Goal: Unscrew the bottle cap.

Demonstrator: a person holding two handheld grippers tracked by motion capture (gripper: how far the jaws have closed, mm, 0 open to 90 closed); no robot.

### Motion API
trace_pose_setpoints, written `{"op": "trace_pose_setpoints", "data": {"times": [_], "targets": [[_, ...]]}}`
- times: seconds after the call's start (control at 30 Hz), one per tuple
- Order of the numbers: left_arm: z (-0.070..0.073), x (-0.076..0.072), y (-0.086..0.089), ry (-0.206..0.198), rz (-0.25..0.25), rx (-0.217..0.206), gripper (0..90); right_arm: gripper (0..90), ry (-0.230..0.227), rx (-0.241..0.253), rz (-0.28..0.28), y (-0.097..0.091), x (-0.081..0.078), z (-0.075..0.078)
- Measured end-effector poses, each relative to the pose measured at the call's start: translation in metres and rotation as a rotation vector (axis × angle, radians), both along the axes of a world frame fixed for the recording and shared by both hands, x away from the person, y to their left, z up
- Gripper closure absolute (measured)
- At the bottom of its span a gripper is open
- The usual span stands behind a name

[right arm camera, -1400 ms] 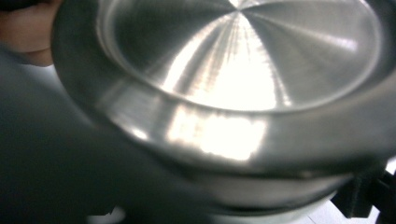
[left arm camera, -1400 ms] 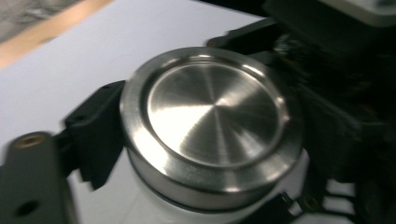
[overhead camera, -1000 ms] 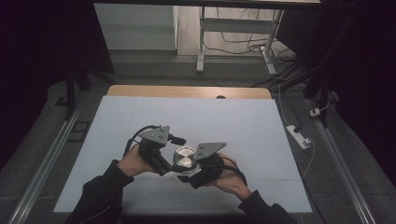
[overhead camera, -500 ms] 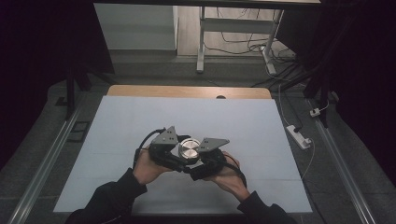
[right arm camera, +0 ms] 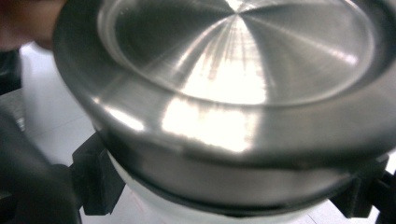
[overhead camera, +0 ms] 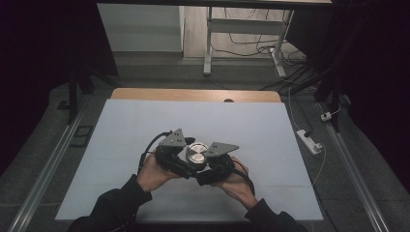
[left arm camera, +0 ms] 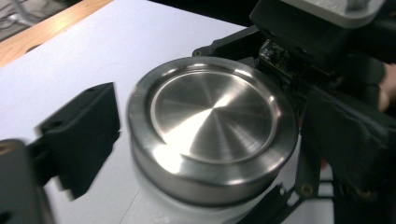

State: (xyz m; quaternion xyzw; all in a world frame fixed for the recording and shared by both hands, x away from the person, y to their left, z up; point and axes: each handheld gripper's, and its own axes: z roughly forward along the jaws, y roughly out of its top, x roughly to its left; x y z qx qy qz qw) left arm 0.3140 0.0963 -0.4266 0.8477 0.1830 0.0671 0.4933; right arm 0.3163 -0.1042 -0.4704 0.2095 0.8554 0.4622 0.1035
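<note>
A white jar (right arm camera: 154,205) with a brushed metal lid (overhead camera: 197,153) stands near the front middle of the white table (overhead camera: 270,130). My right gripper (right arm camera: 229,207) is shut on the jar's white body just under the lid (right arm camera: 243,70), one finger (right arm camera: 93,179) on each side. My left gripper (overhead camera: 186,160) sits at the lid (left arm camera: 212,126) from the left. Its jaws have just been opening and stand open with the lid between them. Its left finger (left arm camera: 79,140) stands a small gap off the rim. The right gripper's body (left arm camera: 345,116) crowds the lid's far side.
A wooden strip (overhead camera: 193,94) runs along the table's far edge. A white power strip (overhead camera: 309,141) with a cable lies off the table's right side. Metal rails (overhead camera: 48,169) run along both sides, and a desk frame with loose cables (overhead camera: 251,43) stands beyond.
The left gripper has slid right, up against the jar's lid, and now stands slightly off its rim. The right gripper and the jar have stayed put.
</note>
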Motion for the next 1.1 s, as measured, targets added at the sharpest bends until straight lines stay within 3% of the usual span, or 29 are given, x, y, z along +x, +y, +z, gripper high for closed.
{"op": "trace_pose_setpoints", "data": {"times": [0.03,0.07,0.1,0.13,0.2,0.23,0.27,0.4,0.43,0.47,0.57,0.6,0.77,0.87,0.97,1.1], "targets": [[0.003,0.002,0.01,-0.016,-0.059,0.013,0.2,14.9,0.001,0.002,0.038,-0.001,-0.001,0.002],[0.003,0.002,0.01,-0.016,-0.059,0.013,0.7,14.9,0.003,-0.001,0.058,-0.001,-0.001,0.002],[0.004,0.004,0.019,-0.024,-0.171,0.013,0.3,14.9,0.008,-0.004,0.084,0.0,-0.002,0.002],[0.004,0.004,0.019,-0.024,-0.171,0.013,2.1,14.9,0.011,-0.007,0.11,0.001,-0.003,0.002],[0.004,0.003,0.025,-0.041,-0.254,0.026,3.6,14.9,0.025,-0.008,0.164,0.003,-0.006,0.002],[0.003,0.002,0.025,-0.052,-0.273,0.03,3.6,14.9,0.025,-0.008,0.164,0.003,-0.006,0.002],[0.002,0.001,0.025,-0.05,-0.324,0.029,6.2,14.9,0.028,-0.014,0.221,0.007,-0.009,0.001],[-0.003,-0.002,0.02,-0.062,-0.377,0.058,11.9,14.9,0.02,-0.026,0.304,0.012,-0.016,0.001],[-0.003,-0.002,0.02,-0.062,-0.377,0.058,12.5,14.9,0.02,-0.026,0.304,0.012,-0.016,0.001],[-0.004,-0.003,0.02,-0.071,-0.396,0.033,16.7,15.0,0.017,-0.029,0.319,0.012,-0.018,0.002],[-0.003,-0.003,0.02,-0.083,-0.349,0.021,19.7,14.9,0.014,-0.014,0.284,0.01,-0.015,0.002],[-0.003,-0.003,0.016,-0.092,-0.281,0.019,19.8,14.9,0.014,-0.014,0.261,0.009,-0.014,0.003],[-0.001,-0.006,0.004,-0.103,-0.094,0.009,20.0,14.9,0.003,-0.016,0.123,0.005,-0.006,0.002],[0.001,-0.007,0.002,-0.097,-0.06,0.006,20.0,14.9,0.001,-0.022,0.076,0.005,-0.005,0.0],[0.003,-0.007,0.004,-0.074,-0.037,-0.015,20.0,14.9,0.004,-0.021,0.06,0.005,-0.004,0.0],[0.006,-0.008,0.006,-0.077,-0.037,-0.02,20.0,14.9,0.004,-0.023,0.055,0.004,-0.004,0.0]]}}
